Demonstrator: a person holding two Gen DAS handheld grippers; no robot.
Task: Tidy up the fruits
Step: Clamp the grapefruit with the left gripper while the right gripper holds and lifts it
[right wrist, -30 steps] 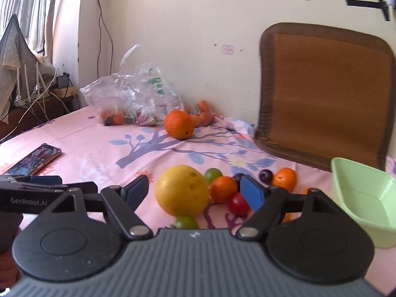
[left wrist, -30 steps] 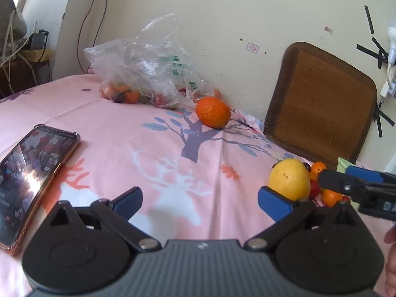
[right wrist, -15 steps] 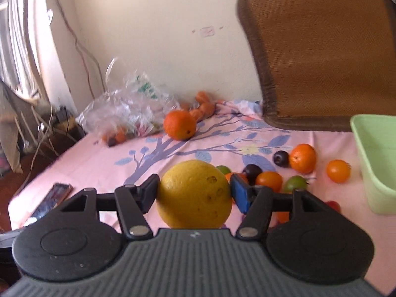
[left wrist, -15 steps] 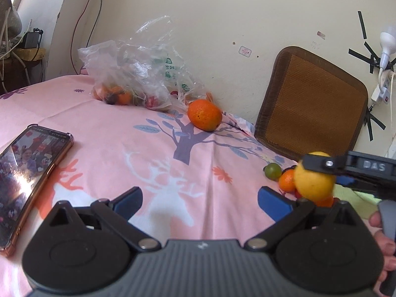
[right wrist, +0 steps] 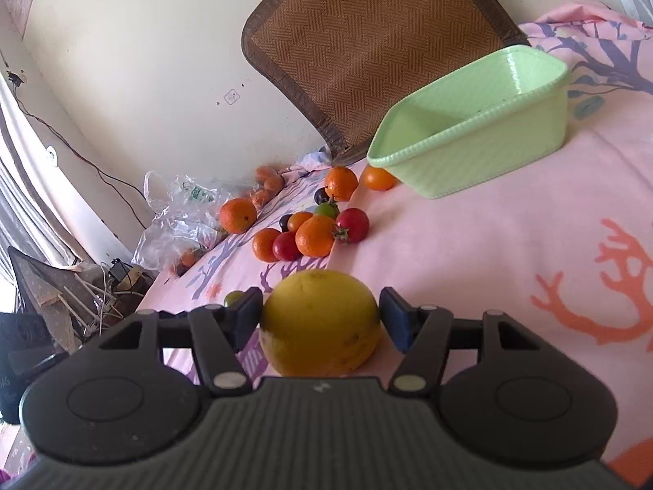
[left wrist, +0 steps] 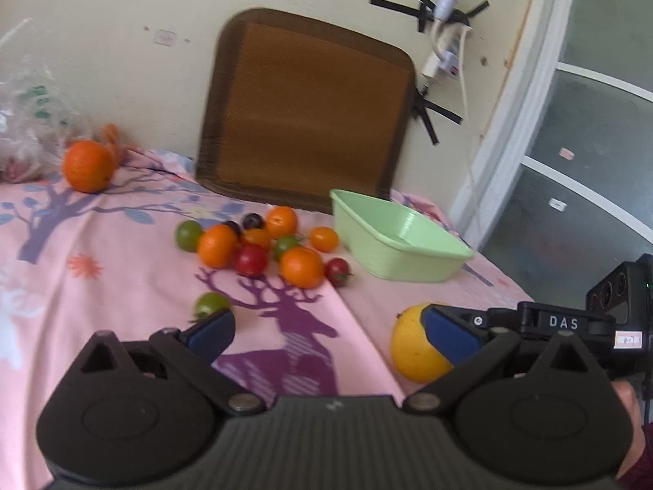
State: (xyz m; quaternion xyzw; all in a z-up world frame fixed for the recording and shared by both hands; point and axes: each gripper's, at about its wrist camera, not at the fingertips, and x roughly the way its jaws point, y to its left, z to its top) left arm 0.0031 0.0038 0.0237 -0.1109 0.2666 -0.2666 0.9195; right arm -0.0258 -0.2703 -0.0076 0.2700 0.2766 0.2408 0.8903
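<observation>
Holding the yellow citrus (right wrist: 320,322), your right gripper (right wrist: 320,312) has both pads pressed on its flanks, with the fruit clear of the pink tablecloth (right wrist: 489,253). The green tub (right wrist: 481,151) lies ahead and to the right of that gripper, its open mouth tilted in the wrist view, nothing visible inside. It is the nearer hand. Your left gripper (left wrist: 326,326) stands wide apart, grasping nothing, aimed at the loose fruit cluster (left wrist: 261,245) just left of the tub.
</observation>
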